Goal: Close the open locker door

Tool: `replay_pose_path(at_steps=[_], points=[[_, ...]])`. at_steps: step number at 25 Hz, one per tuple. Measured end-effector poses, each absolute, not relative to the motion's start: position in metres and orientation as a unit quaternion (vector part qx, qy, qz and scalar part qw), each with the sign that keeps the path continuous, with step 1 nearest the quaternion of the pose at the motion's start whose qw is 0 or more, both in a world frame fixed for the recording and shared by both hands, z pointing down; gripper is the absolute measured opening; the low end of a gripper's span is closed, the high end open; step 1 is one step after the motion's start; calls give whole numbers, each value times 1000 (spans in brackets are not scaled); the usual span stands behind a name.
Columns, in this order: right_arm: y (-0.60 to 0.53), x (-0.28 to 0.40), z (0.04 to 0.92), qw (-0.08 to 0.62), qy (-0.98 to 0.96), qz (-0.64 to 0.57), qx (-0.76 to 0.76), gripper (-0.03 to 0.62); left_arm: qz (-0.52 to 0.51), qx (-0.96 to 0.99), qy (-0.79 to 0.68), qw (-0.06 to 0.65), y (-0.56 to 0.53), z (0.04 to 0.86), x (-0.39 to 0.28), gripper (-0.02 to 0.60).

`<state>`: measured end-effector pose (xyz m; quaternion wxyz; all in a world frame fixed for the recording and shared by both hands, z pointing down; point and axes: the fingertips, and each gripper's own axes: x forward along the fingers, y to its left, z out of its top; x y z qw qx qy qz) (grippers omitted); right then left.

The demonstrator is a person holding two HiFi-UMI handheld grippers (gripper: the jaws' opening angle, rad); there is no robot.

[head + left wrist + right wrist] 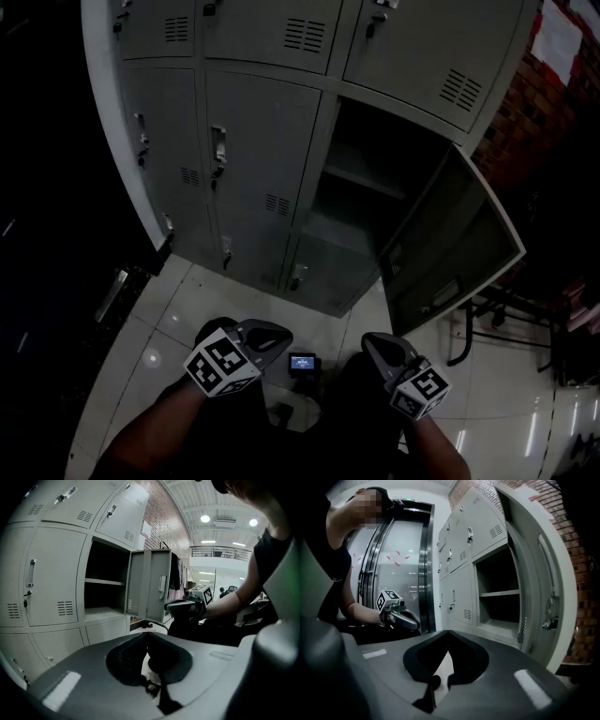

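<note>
The grey locker bank [262, 141] has one open compartment [370, 187] with a shelf inside and nothing on it. Its door [459, 248] swings out to the right, well away from the frame. Both grippers hang low in front of the person, short of the lockers. My left gripper [279, 336] is shut and holds nothing; its jaws meet [147, 634]. My right gripper [368, 340] is shut and holds nothing too [449, 633]. The door [150, 590] stands ahead in the left gripper view. The right gripper view has the door's inner face [534, 588] at its right.
A small dark device [302, 362] lies on the white tiled floor between the grippers. A metal-framed piece of furniture [497, 319] stands right of the open door, by a brick wall [525, 122]. Glass doors [401, 564] lie to the left of the lockers.
</note>
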<state>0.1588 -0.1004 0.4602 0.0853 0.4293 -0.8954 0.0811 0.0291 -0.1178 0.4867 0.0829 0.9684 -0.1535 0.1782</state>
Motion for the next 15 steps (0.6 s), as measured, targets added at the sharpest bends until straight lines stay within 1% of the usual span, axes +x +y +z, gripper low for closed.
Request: replay_pose_path(at_steps=[4, 6, 10, 12, 15], points=[[-97, 162, 442, 16, -892, 97, 441, 2, 180, 968, -153, 83, -118, 487, 26, 12], [-96, 168, 437, 3, -886, 96, 453, 3, 179, 968, -154, 82, -119, 487, 25, 12], [-85, 183, 439, 33, -872, 81, 481, 5, 178, 968, -158, 83, -121, 488, 24, 12], [-77, 193, 435, 53, -863, 71, 497, 48, 177, 967, -162, 83, -122, 488, 23, 12], [-68, 223, 423, 66, -836, 52, 542, 80, 179, 966, -170, 77, -125, 489, 21, 12]])
